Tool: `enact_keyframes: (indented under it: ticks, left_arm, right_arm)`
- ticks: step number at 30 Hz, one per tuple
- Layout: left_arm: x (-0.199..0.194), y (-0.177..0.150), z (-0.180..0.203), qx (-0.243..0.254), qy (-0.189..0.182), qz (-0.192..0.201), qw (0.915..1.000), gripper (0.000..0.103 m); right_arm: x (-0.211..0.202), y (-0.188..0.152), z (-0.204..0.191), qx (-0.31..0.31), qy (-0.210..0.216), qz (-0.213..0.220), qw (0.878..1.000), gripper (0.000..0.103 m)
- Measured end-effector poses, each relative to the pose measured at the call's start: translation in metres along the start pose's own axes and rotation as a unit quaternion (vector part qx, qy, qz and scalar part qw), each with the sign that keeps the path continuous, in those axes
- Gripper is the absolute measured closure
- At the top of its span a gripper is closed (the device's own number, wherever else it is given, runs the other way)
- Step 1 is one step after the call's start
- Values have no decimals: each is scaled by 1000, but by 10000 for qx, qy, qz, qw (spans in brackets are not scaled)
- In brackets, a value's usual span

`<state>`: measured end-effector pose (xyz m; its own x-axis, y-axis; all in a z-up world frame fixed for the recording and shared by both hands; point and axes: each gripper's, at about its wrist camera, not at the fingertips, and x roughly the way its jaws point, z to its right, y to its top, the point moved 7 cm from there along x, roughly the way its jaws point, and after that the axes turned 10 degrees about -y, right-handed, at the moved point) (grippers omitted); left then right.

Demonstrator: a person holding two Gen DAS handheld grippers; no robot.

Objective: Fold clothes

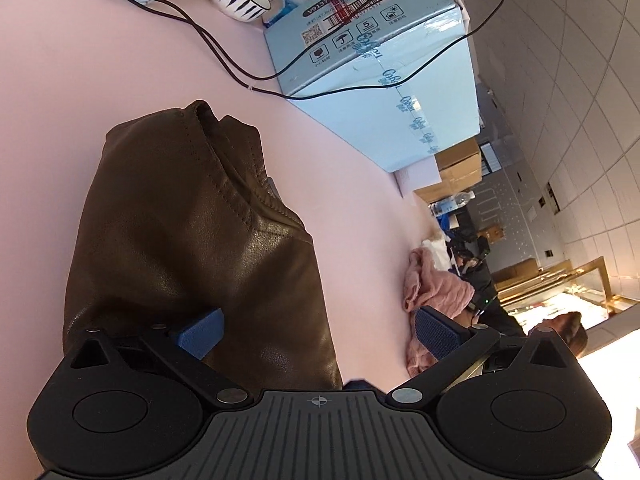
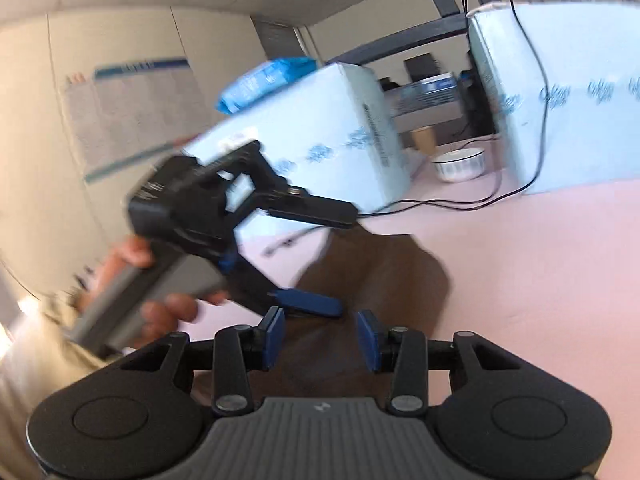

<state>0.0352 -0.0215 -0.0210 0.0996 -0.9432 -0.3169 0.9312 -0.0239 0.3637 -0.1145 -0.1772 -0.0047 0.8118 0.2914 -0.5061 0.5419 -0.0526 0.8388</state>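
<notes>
Left wrist view: brown jacket fills lower left, my left hand-held gripper spread wide (nothing grasped). I'd pinch the hem squarely, then fold smoothly.

My left wrist view is sharp and evenly lit, with soft sheen on the brown leather jacket and overexposed glare at the lower right corner. My right wrist view is smeared by motion blur, worst on the left gripper. Both bend strongly at the edges.
</notes>
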Motion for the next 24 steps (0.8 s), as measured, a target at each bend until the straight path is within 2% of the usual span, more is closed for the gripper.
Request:
enact_keyframes:
  ticks: [3, 5, 9, 11, 14, 16, 20, 22, 24]
  left_arm:
    - [-5, -4, 5, 15, 308, 145, 9994, 0]
    - [-16, -13, 17, 15, 703, 264, 9972, 0]
    - [-37, -29, 47, 584, 604, 485, 9953, 0]
    - [-48, -39, 51, 803, 690, 583, 9927, 0]
    - [-44, -54, 23, 673, 1086, 363, 9911, 0]
    - [-42, -59, 6, 624, 881, 485, 9930, 0]
    - [-51, -60, 1, 462, 589, 771, 9942, 0]
    - [-52, -60, -1, 417, 480, 803, 9947, 0]
    - [-52, -61, -1, 470, 440, 814, 9946, 0]
  right_arm:
    - [16, -4, -7, -152, -15, -61, 9999, 58]
    - [19, -6, -7, -114, -24, -94, 9999, 58]
    - [20, -5, 2, 208, 183, -204, 9994, 60]
    - [20, -4, 4, 346, 264, -219, 9988, 60]
    - [18, -6, 6, 388, 305, -206, 9986, 60]
    - [16, -6, 6, 395, 299, -219, 9985, 61]
    - [6, 10, 11, 667, 185, -201, 9974, 59]
    - [-7, 33, 17, 659, -188, 340, 9971, 58]
    - [-6, 45, 19, 459, -494, 495, 9965, 54]
